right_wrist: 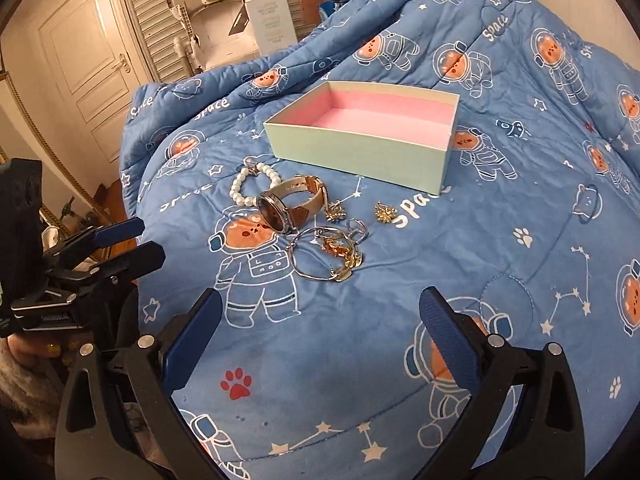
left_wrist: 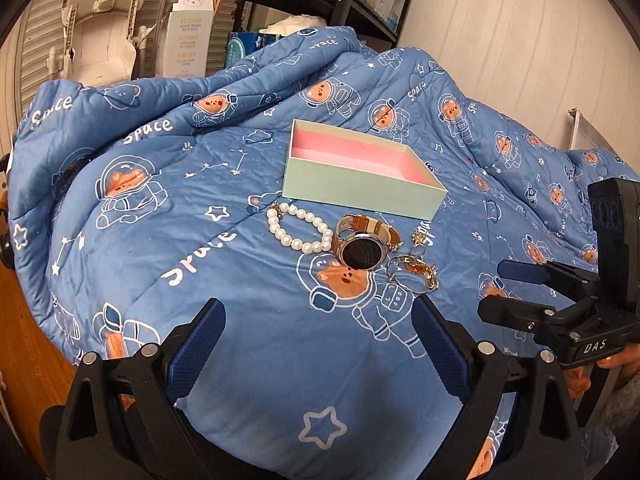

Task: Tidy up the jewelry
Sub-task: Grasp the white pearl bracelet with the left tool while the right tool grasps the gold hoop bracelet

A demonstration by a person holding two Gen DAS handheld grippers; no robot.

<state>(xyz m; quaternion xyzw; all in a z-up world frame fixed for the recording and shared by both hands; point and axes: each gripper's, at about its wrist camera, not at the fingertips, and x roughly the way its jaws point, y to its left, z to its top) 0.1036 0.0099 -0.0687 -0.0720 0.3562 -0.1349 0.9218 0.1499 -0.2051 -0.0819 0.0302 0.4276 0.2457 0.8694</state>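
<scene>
Left wrist view: left tool (left_wrist: 318,330) hovers low over the blue space-bear quilt (left_wrist: 160,200), jaws spread wide, nothing between them. Right tool (left_wrist: 494,288) comes in from the right, also parted and holding nothing.

Mint box (left_wrist: 362,188) with pink lining sits open on the quilt, no jewelry visible inside. Just in front of it, all on the quilt: pearl bracelet (left_wrist: 298,228) at left, touching the watch (left_wrist: 360,250) with dark round face and tan strap. Right of the watch a tangle of silver bangle (left_wrist: 400,280) and gold chain pieces (left_wrist: 422,270), plus a small gold earring (left_wrist: 418,238).

Right wrist view: right tool (right_wrist: 320,320) wide, short of the pile; second gold earring (right_wrist: 385,212) lies apart, near the box's front wall. Left tool (right_wrist: 136,240) at left edge, jaws parted.
</scene>
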